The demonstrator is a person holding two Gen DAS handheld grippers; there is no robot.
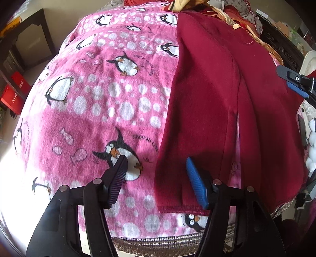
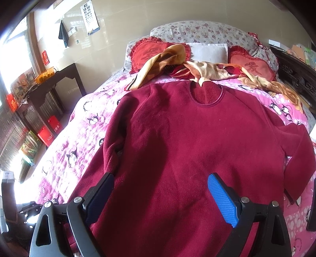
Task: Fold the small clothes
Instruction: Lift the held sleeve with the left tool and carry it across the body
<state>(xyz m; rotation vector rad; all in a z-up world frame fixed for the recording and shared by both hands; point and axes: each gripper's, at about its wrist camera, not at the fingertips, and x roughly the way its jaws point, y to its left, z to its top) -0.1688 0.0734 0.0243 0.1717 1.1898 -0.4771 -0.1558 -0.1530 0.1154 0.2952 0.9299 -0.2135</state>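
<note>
Over at about 1 o'clock from my left gripper, jaws apart and empty, lies the sweater's left sleeve, long axis toward 12; right gripper hangs released above the body.

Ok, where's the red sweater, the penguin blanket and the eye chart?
red sweater (image 2: 187, 138), right wrist view, middle of its chest.
penguin blanket (image 1: 98, 102), left wrist view, bare dotted patch.
eye chart (image 2: 89, 16), right wrist view, middle of the sheet on the wall.

Open left tool above maroon sweater's sleeve edge.
</note>
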